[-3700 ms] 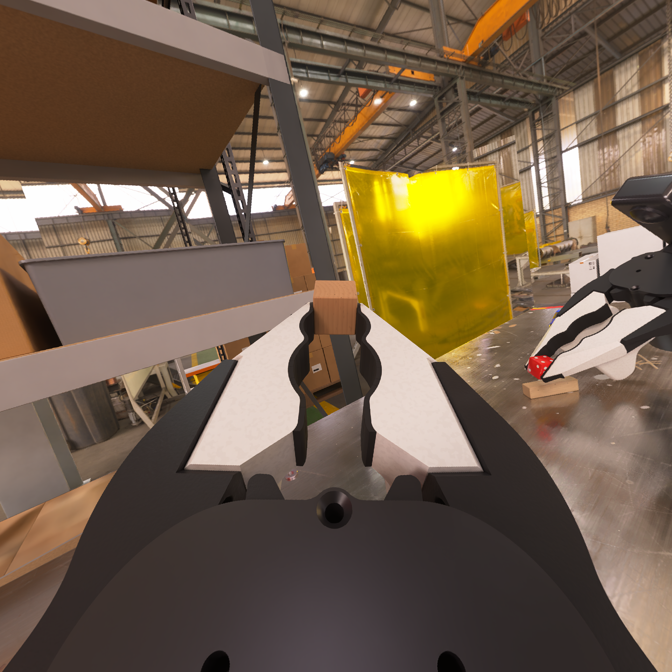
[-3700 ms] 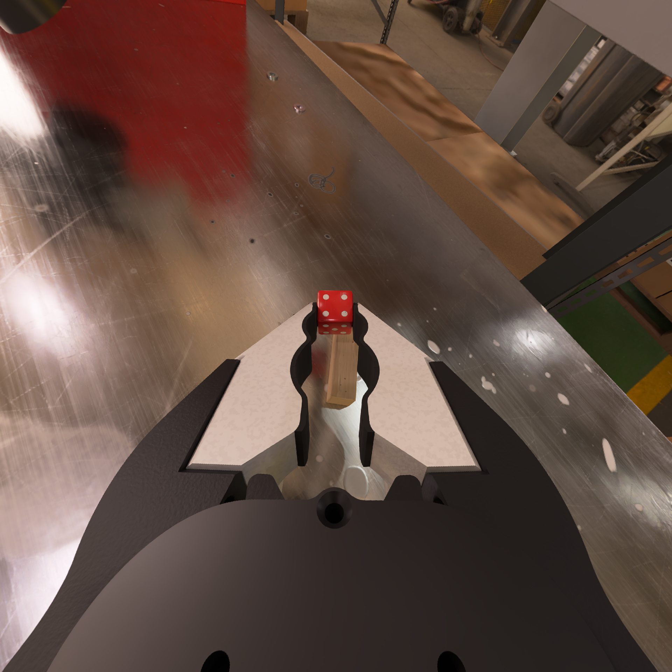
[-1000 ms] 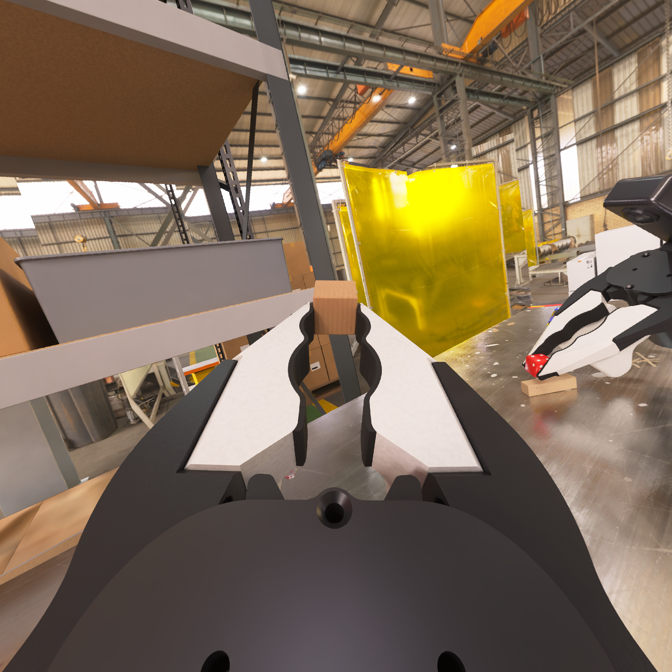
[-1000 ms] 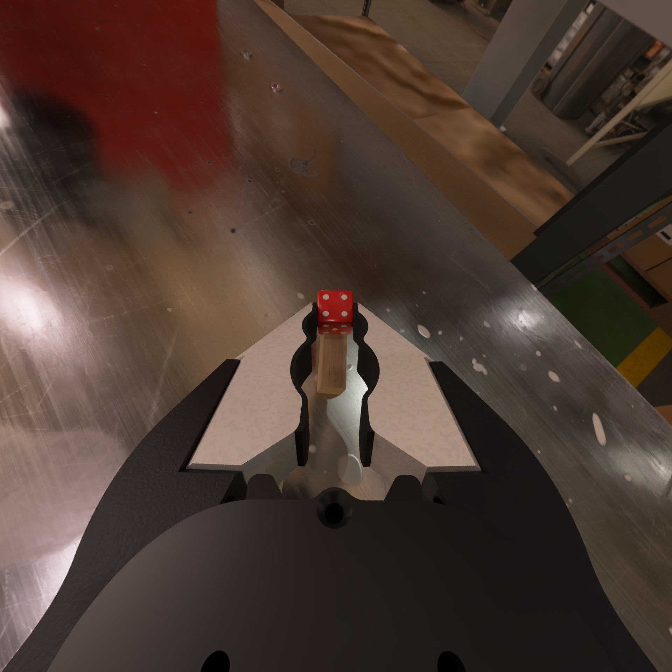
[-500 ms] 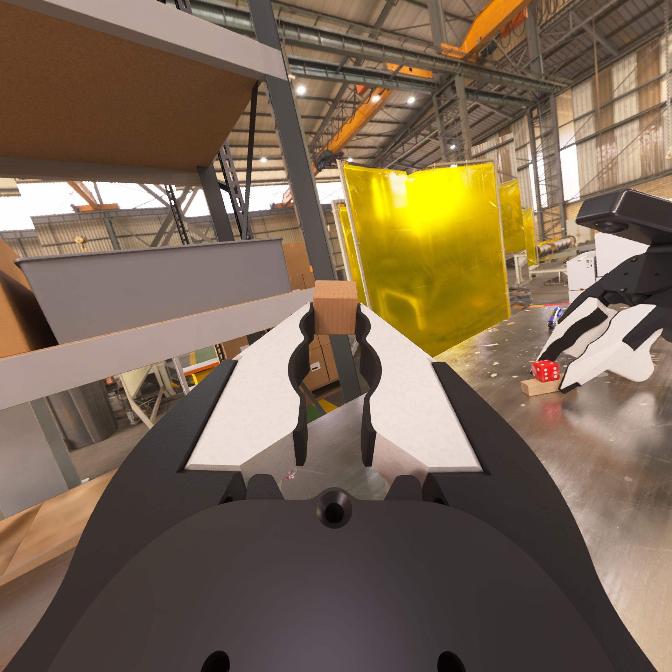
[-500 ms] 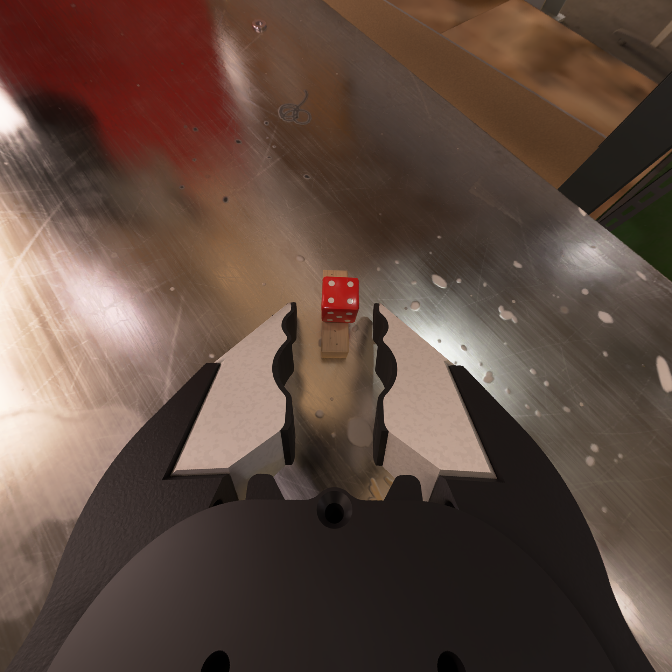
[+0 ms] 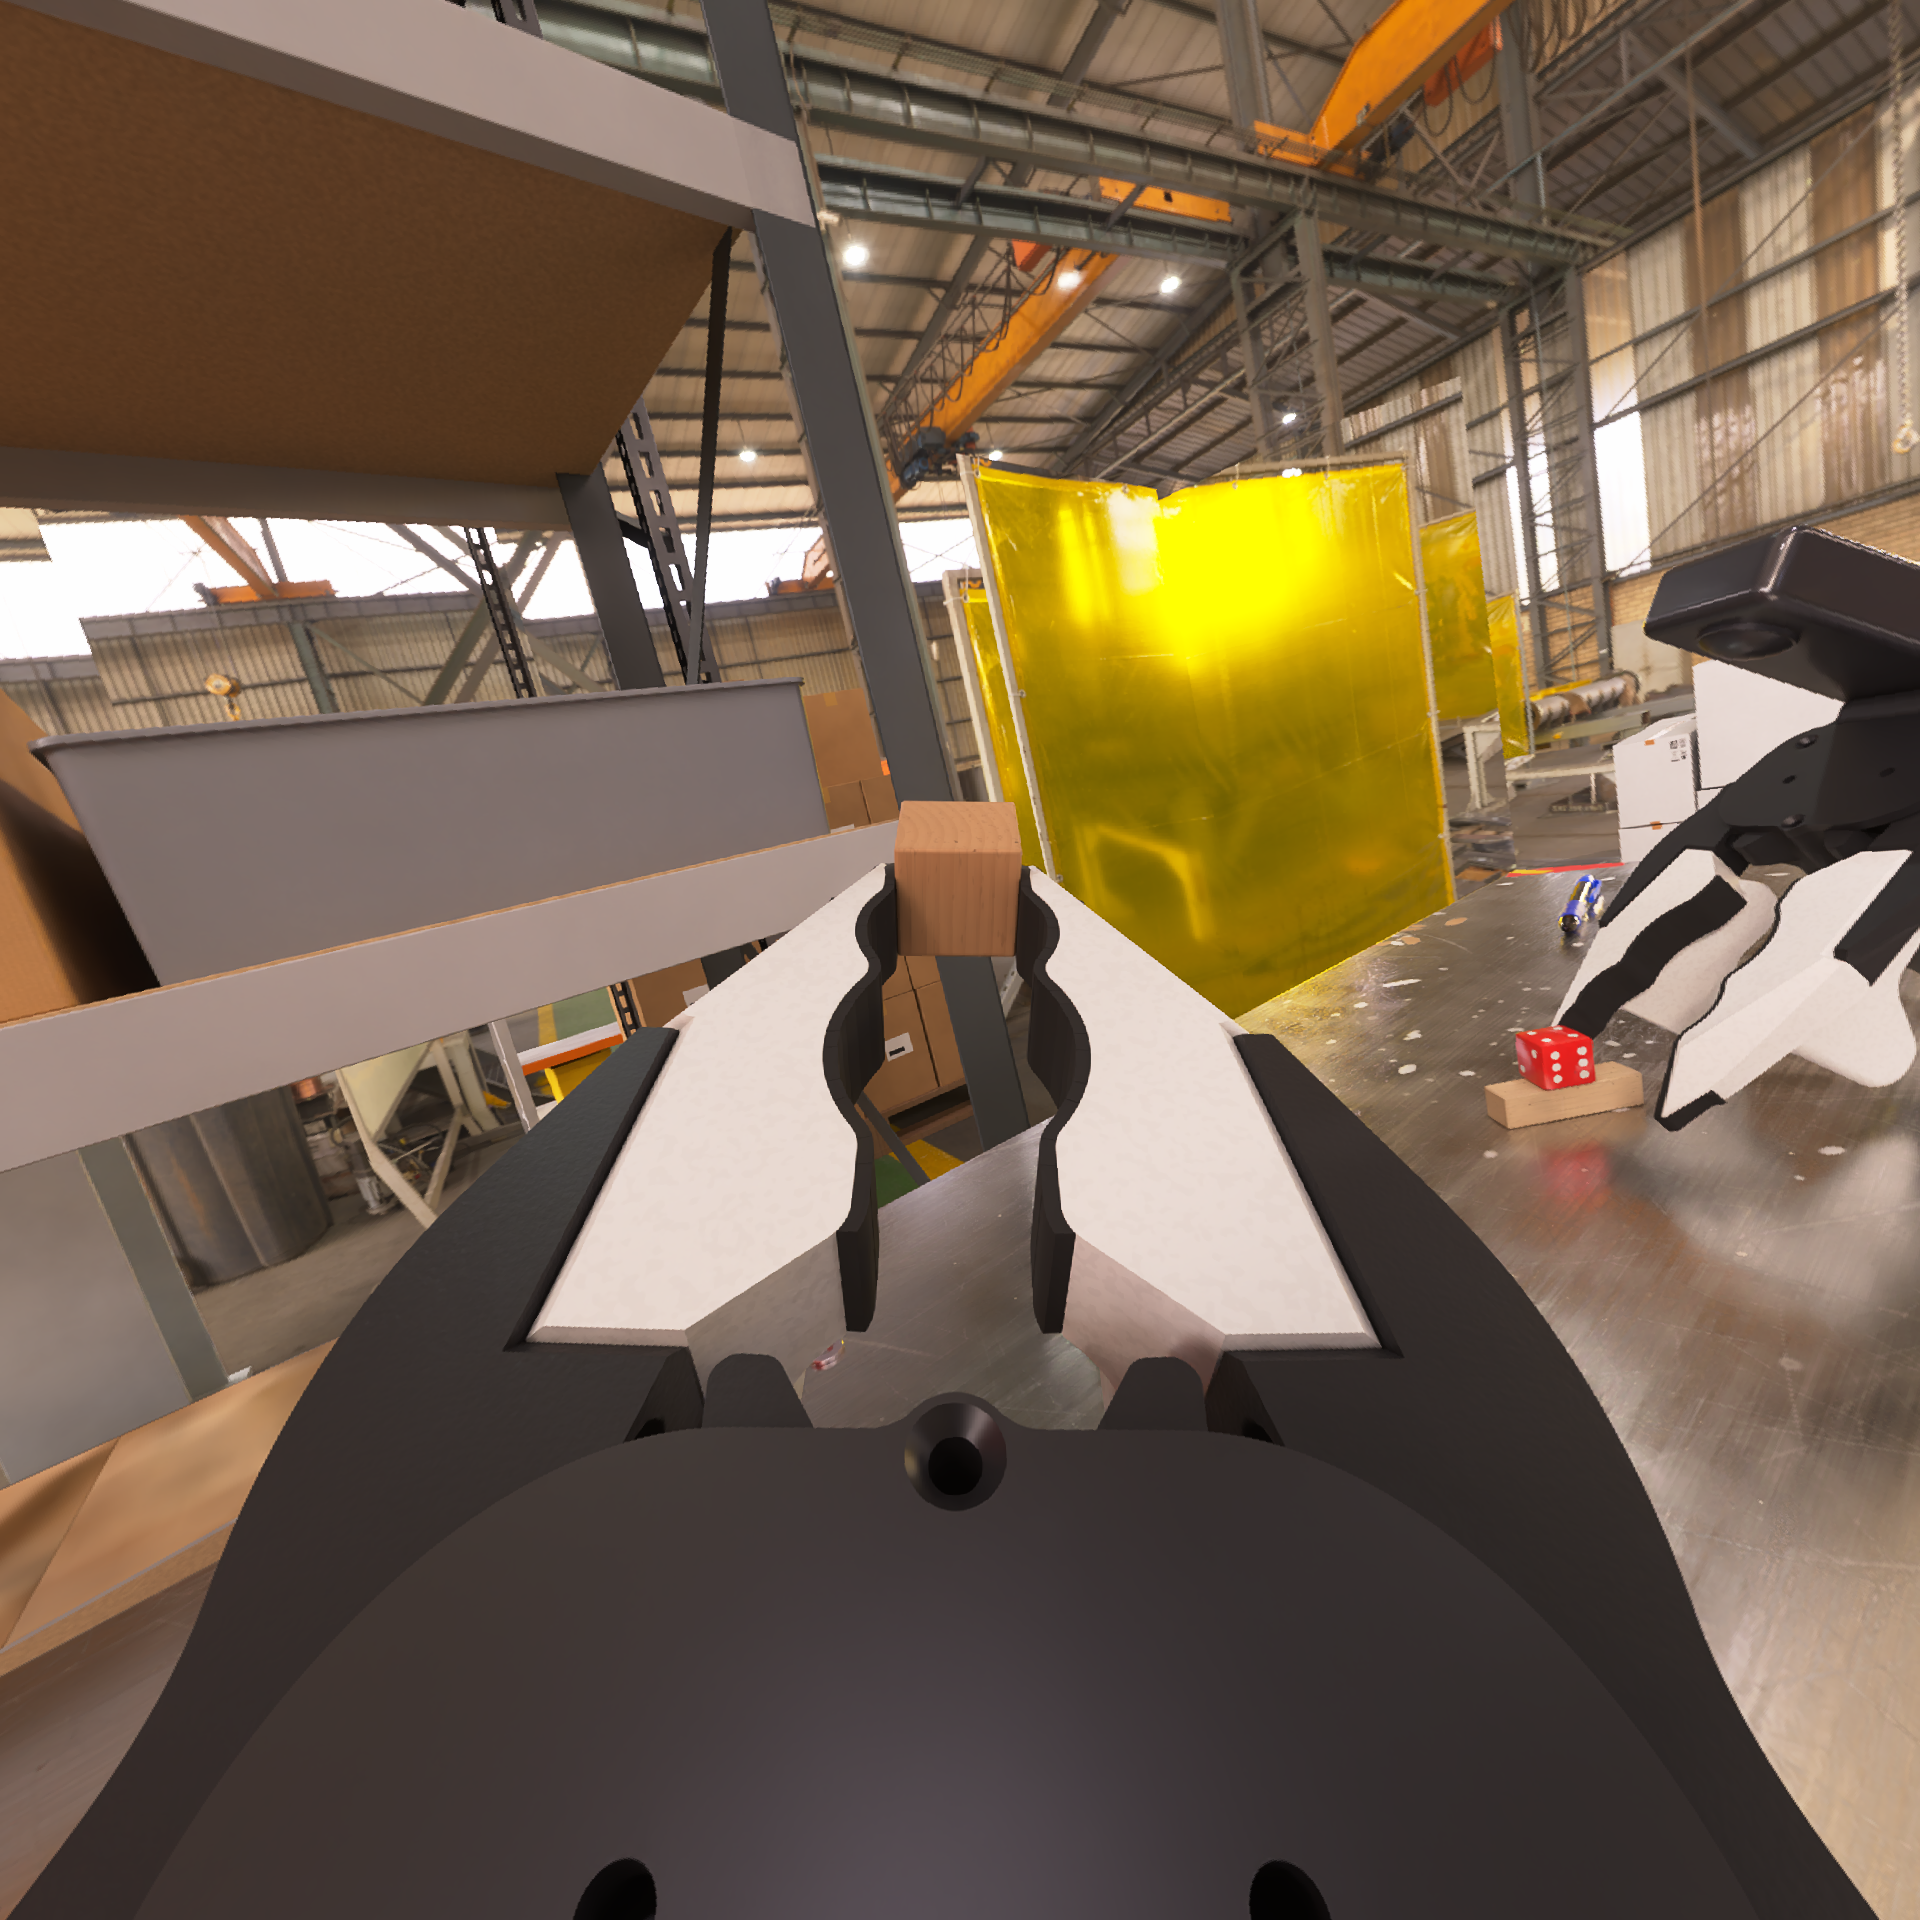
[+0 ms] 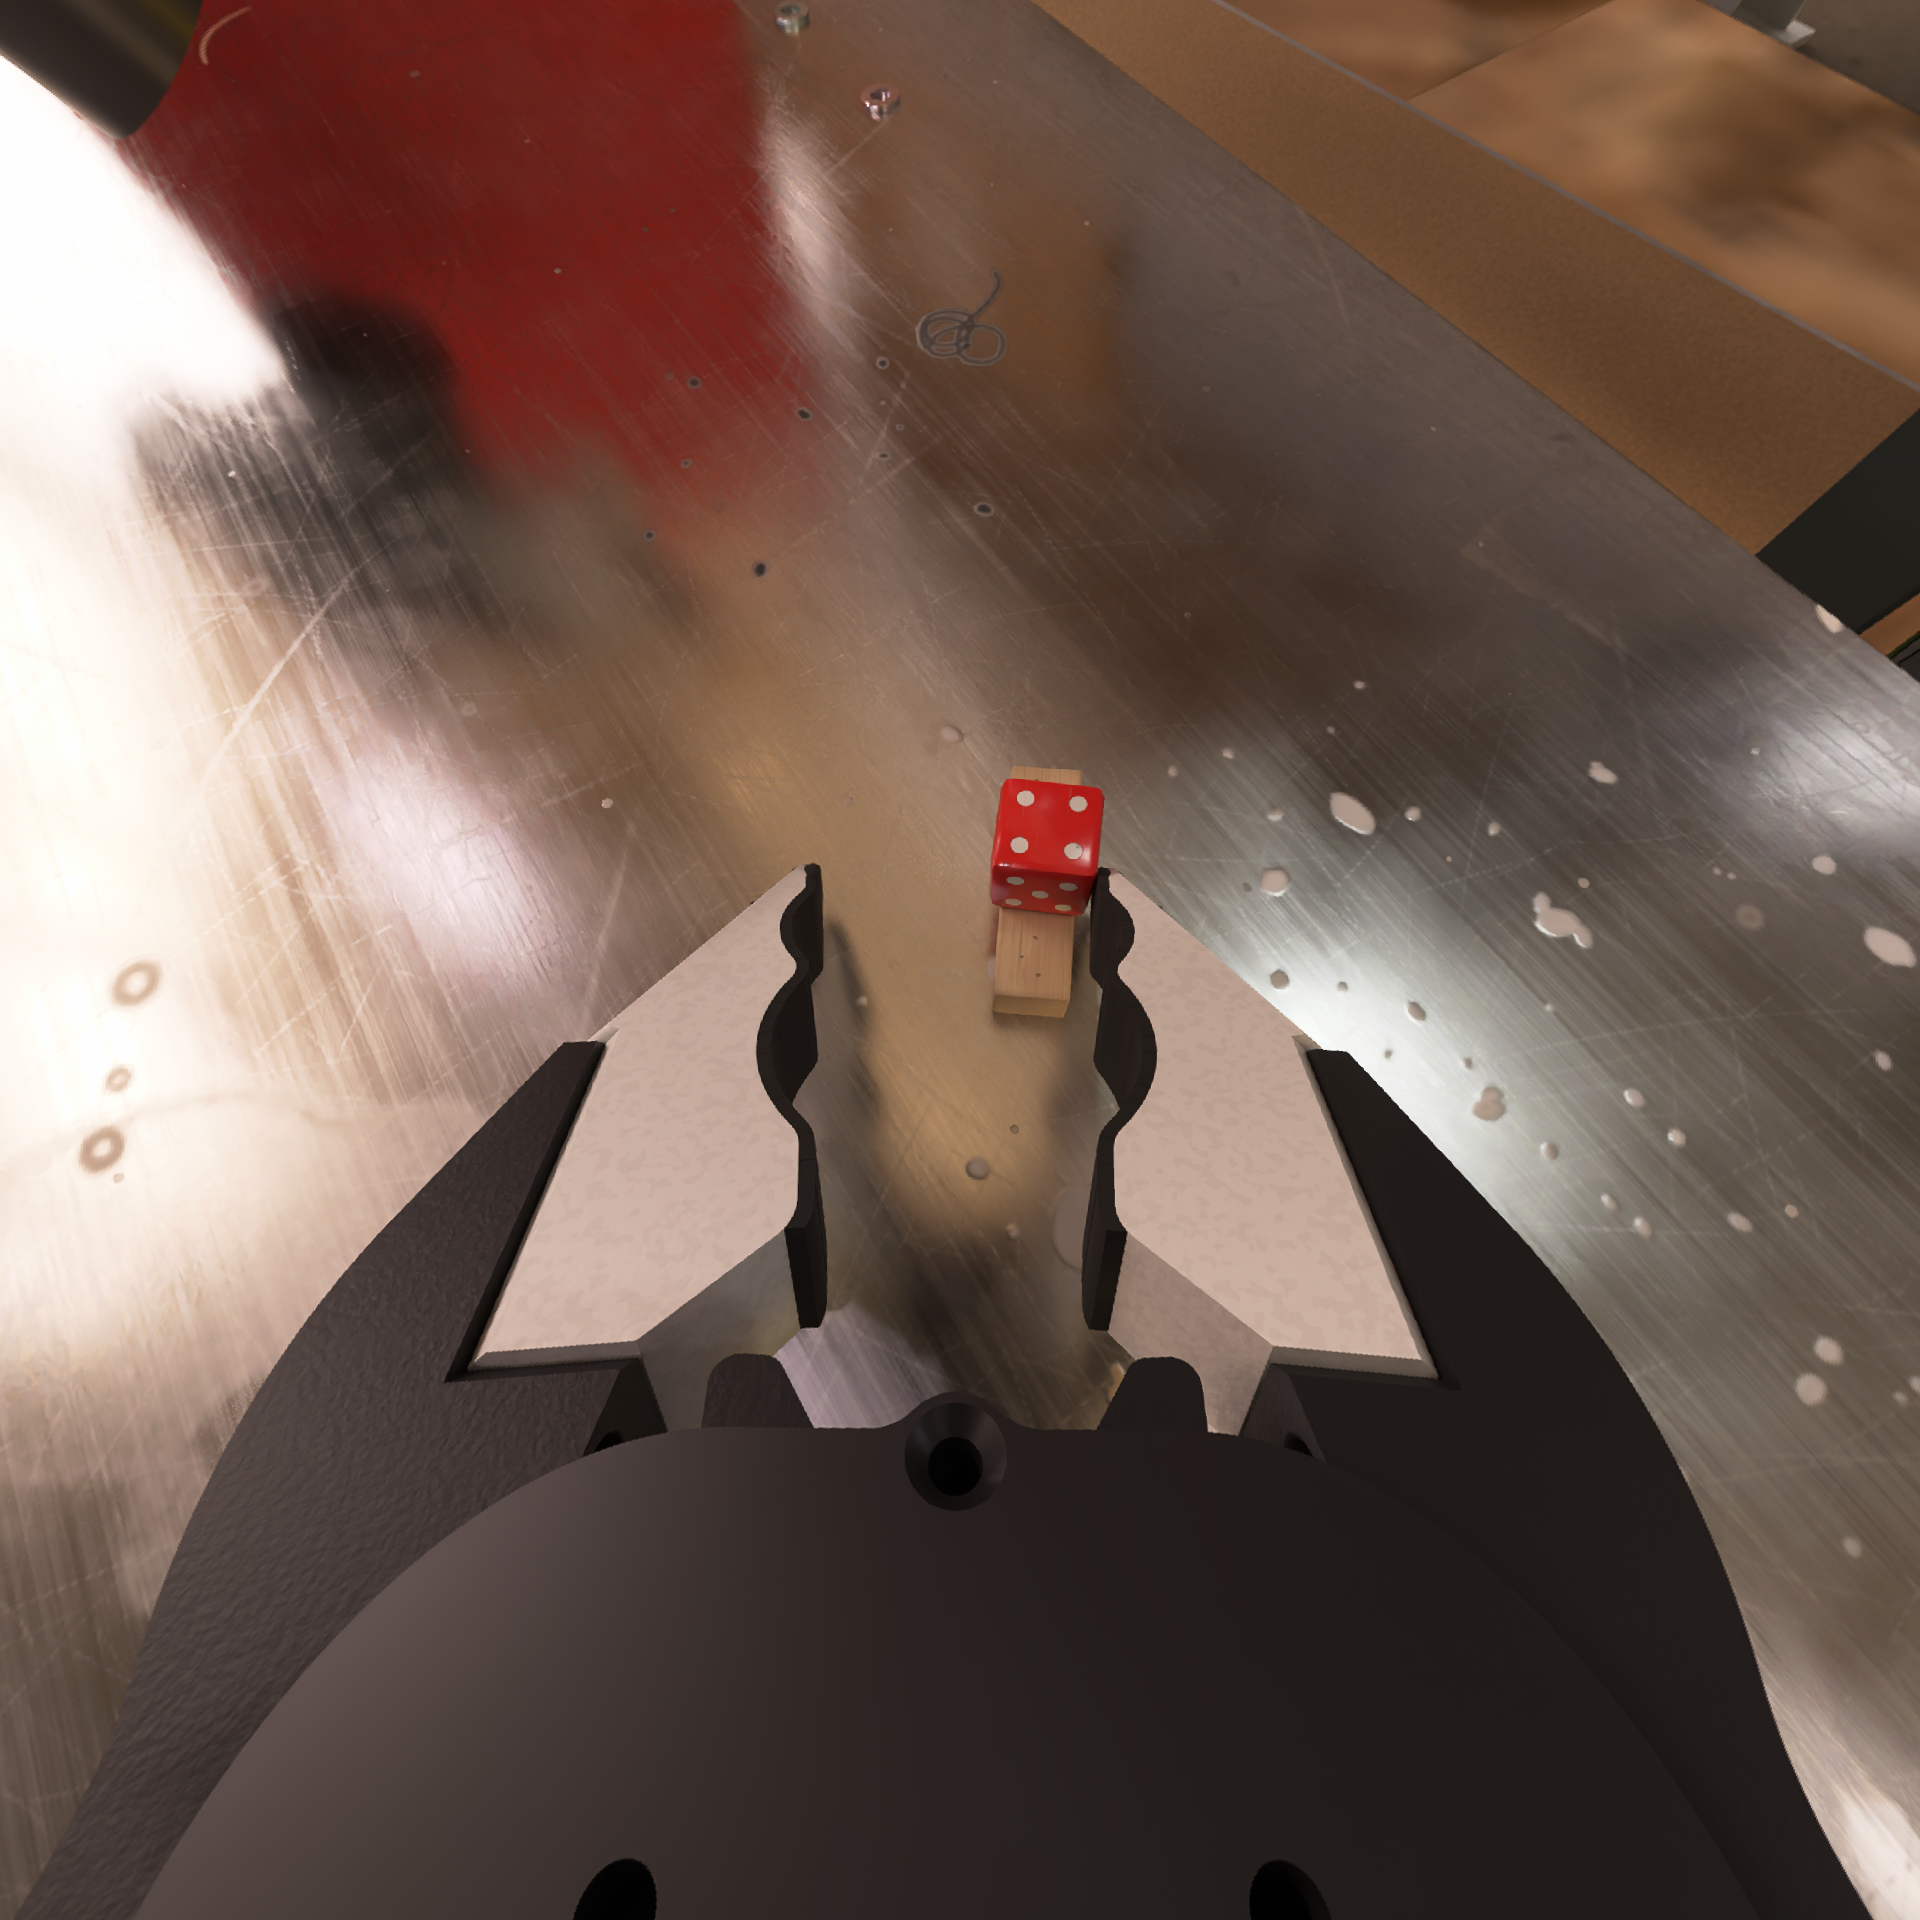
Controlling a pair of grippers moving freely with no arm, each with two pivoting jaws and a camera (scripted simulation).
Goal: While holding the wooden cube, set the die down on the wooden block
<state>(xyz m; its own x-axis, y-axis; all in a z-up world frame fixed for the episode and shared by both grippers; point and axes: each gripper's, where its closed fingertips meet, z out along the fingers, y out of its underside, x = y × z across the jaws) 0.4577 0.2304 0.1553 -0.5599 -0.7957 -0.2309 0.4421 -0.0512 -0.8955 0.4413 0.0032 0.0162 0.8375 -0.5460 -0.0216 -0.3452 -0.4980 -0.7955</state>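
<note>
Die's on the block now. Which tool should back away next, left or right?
Right. The right tool is open, empty and right beside the die resting on the wooden block. The left tool is shut on the wooden cube and must hold it.

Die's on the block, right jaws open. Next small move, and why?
Probably lift the right gripper straight up and clear: the red die already rests on the wooden block, close to one fingertip. The left gripper just holds the wooden cube.

Bright glare on table [image 8: 312, 727]; reflections perhaps blurred.
</note>
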